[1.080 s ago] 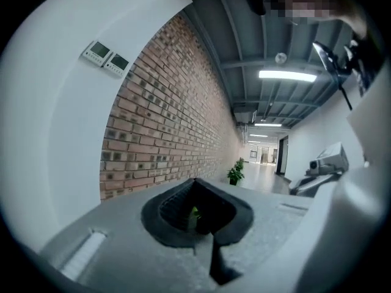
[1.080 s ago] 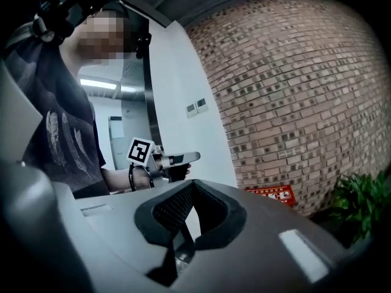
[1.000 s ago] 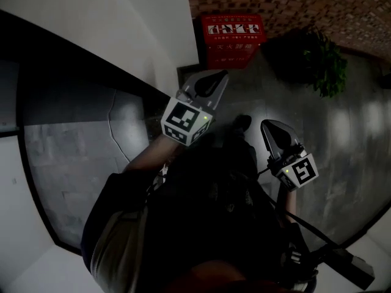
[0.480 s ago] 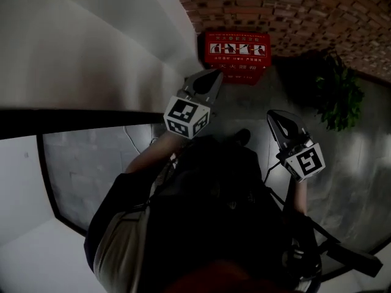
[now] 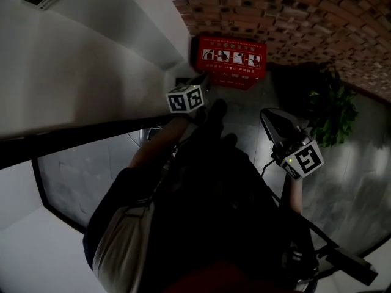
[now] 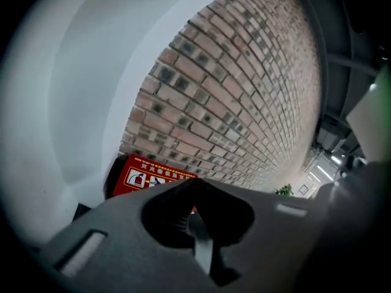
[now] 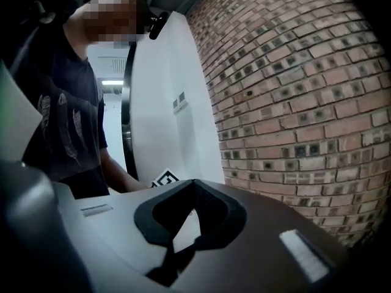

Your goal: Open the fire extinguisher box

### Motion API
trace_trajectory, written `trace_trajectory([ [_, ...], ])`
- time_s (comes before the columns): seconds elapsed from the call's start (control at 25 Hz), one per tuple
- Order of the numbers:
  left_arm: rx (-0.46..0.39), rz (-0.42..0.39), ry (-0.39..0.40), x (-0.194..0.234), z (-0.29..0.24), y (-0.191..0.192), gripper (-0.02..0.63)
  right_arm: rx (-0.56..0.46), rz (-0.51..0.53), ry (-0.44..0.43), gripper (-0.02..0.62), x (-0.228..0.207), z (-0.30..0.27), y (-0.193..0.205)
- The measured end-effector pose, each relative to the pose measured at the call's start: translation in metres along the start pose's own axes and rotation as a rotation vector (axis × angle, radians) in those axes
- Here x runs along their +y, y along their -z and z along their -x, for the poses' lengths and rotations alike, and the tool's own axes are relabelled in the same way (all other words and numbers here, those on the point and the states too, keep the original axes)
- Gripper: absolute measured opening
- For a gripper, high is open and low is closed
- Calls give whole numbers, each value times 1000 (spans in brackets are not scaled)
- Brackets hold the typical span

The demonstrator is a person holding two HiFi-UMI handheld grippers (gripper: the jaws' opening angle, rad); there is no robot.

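While the red fire extinguisher box (image 5: 232, 57) stands on the floor at the foot of the brick wall (image 5: 293, 17), apparently closed, the left gripper (image 6: 194, 182) and the right gripper (image 7: 194, 183) are both pinched together, holding nothing. Parting one gripper's jaws before it reaches the lid's front edge should allow a square grip.

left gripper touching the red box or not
Apart. The left gripper view shows the red box small and well beyond the shut left gripper.

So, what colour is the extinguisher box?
The box is red; clearest in the head view.
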State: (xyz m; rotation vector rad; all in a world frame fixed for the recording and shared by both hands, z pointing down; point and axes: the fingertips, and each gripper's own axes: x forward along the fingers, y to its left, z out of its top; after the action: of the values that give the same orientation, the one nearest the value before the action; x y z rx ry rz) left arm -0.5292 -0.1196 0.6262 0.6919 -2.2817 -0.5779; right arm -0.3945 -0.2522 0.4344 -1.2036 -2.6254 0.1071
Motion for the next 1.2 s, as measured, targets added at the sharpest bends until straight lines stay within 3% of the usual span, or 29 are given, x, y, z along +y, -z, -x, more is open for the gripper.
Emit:
trace_trajectory([
  [0.12,48,116,34,30,-39,9,-5,18,-3,-2,0,-20,-23,-9],
  [0.24,102,289,89,59,-70,27,-5,53,-48,-15,0,-35,-47,-12],
  [0.28,115,331,93,69,-81,31,31,66,-60,-21,0,-44,-58,-14],
  [0.32,128,367,89,80,-92,35,154,80,-65,-24,0,-52,-68,-15],
  [0.36,144,400,78,90,-101,40,217,94,-65,-27,0,-58,-79,-16],
  [0.52,170,530,27,127,-121,56,222,121,-83,-32,0,-74,-114,-19],
  [0.64,191,560,-23,149,-132,59,222,160,-98,-38,0,-78,-130,-14],
  [1.0,278,549,-126,179,-150,80,221,201,-134,-117,0,-87,-162,-8],
  [1.2,241,563,-147,186,-149,83,205,238,-178,-146,0,-97,-165,2],
])
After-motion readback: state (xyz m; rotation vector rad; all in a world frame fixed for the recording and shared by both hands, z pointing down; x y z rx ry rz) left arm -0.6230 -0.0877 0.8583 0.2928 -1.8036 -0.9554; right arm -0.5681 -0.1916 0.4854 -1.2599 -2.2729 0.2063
